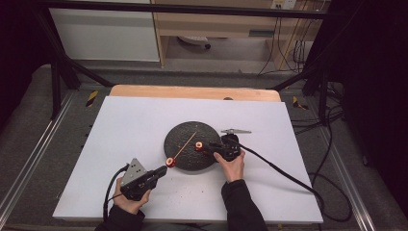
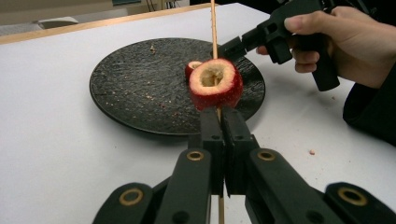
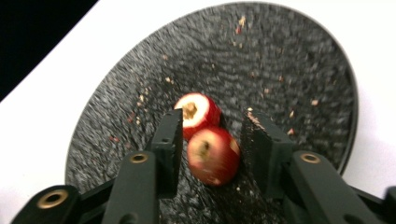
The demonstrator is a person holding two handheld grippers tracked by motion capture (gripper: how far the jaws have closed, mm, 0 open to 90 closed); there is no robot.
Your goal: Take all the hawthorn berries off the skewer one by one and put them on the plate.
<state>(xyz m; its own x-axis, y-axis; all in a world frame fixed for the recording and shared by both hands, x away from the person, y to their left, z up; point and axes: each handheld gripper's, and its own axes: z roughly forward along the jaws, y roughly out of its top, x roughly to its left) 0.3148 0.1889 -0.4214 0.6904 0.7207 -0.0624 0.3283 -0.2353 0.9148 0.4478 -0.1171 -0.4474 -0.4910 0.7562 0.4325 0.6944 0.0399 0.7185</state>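
Observation:
A round black plate lies mid-table. My left gripper is shut on a thin wooden skewer that slants up over the plate. A cored red fruit piece is threaded on the skewer just beyond the jaw tips. On the plate, my right gripper stands open around a whole red fruit, with a small gap at the right jaw. A second cut red fruit lies just past it.
Crumbs are scattered over the plate. The white table sheet spreads wide around it, with a wooden edge at the back. Cables trail from both grippers toward the table's front and right.

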